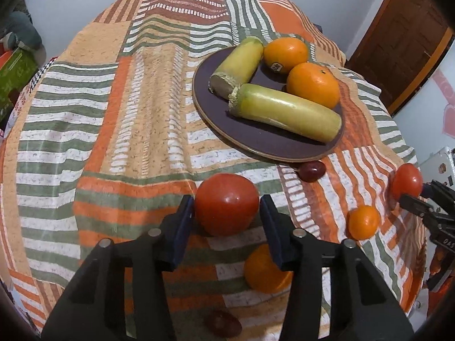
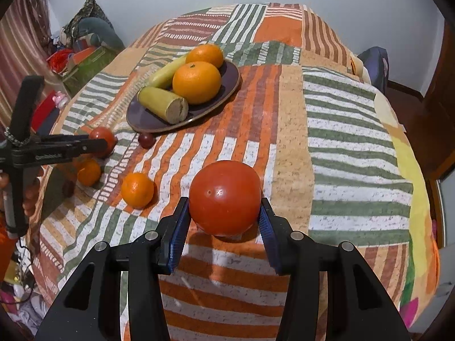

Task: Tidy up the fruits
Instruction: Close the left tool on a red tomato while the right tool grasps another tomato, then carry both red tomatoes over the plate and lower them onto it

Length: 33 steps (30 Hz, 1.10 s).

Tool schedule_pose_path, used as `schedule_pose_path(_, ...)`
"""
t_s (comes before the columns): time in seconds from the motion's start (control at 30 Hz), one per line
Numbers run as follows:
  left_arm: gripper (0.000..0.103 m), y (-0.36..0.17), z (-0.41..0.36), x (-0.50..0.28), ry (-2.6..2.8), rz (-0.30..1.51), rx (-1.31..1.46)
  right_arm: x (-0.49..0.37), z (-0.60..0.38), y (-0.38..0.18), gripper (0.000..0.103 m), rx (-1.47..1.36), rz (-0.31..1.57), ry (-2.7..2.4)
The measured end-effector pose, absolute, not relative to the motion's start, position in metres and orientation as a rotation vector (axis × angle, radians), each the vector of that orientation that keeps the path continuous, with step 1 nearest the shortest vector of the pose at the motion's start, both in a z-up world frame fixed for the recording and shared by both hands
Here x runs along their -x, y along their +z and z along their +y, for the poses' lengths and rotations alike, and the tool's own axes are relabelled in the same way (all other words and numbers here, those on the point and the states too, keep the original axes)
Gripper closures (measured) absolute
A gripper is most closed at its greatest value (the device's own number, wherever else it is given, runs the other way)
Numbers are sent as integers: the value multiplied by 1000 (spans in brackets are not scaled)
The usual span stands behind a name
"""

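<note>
Tomatoes fill both tools: the left tool (image 1: 227,211) clamps one tomato (image 1: 226,204) between blue pads just above the striped bedspread (image 1: 85,142), and the right tool (image 2: 225,218) grips another tomato (image 2: 225,197) likewise. Beyond, a dark plate (image 1: 256,142) carries two oranges and two pale-green gourds. One orange (image 1: 285,54) bears an unreadable sticker.

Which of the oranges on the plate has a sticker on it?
The far orange, at the back of the plate, carries a small dark sticker low on its side. The nearer orange, beside the long yellow-green fruit, shows only its stem dimple.
</note>
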<state>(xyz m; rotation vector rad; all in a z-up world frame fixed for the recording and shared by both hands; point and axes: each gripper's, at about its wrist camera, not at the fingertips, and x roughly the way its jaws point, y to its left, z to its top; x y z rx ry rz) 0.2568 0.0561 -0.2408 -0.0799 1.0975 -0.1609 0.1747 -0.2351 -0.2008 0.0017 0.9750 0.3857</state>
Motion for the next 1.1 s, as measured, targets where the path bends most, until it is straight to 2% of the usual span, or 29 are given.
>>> schedule_pose_path(0.33,59,-232,59,-254,-169,1067,85,-193,-234,-185,59,-11,929,390)
schedule_pose_path(0.77,59,-169,52,-264,-199,916,55,-223,-215,-149,59,20,814,417)
schedule_pose_path(1.1,59,-149,37,-294,-215,854,35,-256,-197,-136,59,19,755,442)
